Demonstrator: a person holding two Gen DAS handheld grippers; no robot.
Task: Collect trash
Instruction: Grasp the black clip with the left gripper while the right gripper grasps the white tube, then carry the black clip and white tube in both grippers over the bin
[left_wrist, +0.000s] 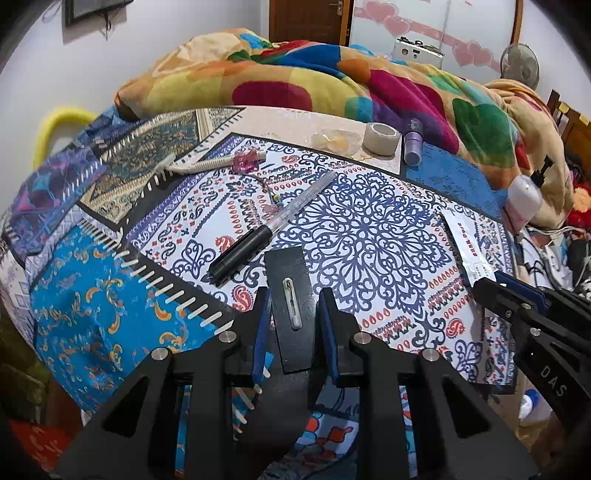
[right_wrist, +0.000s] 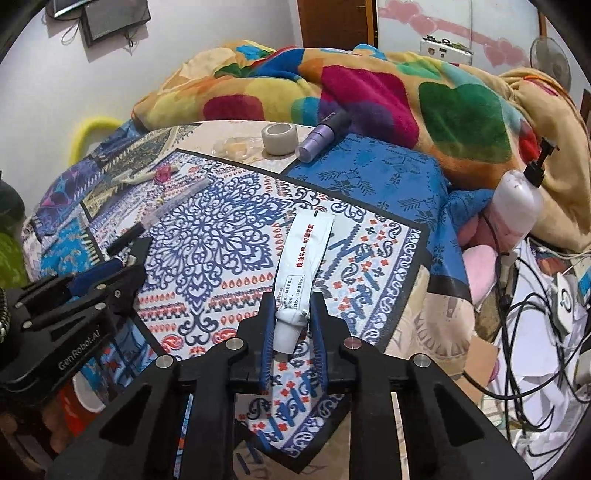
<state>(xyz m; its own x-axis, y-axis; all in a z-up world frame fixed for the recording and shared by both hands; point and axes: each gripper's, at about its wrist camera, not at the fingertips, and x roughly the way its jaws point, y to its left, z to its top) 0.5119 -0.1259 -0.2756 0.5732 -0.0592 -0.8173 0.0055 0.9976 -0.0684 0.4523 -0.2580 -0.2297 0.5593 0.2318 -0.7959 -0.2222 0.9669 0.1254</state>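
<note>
Two pickups in hand at once. Left gripper has its jaws closed on a flat black rectangular card with a small safety pin fixed to its face; the blue pads press its long edges, near end of the card off the cloth edge, presumably so the thin sheet can be gripped at all. Right gripper is clamped on the shoulder of a white ointment tube, cap end toward the camera, crimped flat tail lying out on the cloth — stiffest part of a soft, squashed tube, sensible grip point.

Both lie near the front edge of the patterned cloth, a smooth printed sheet over the bed. Further out: black-capped clear pen, beige tape roll, purple cylinder, crumpled clear wrapper — likely next trash. Fleece blanket heaped behind.
</note>
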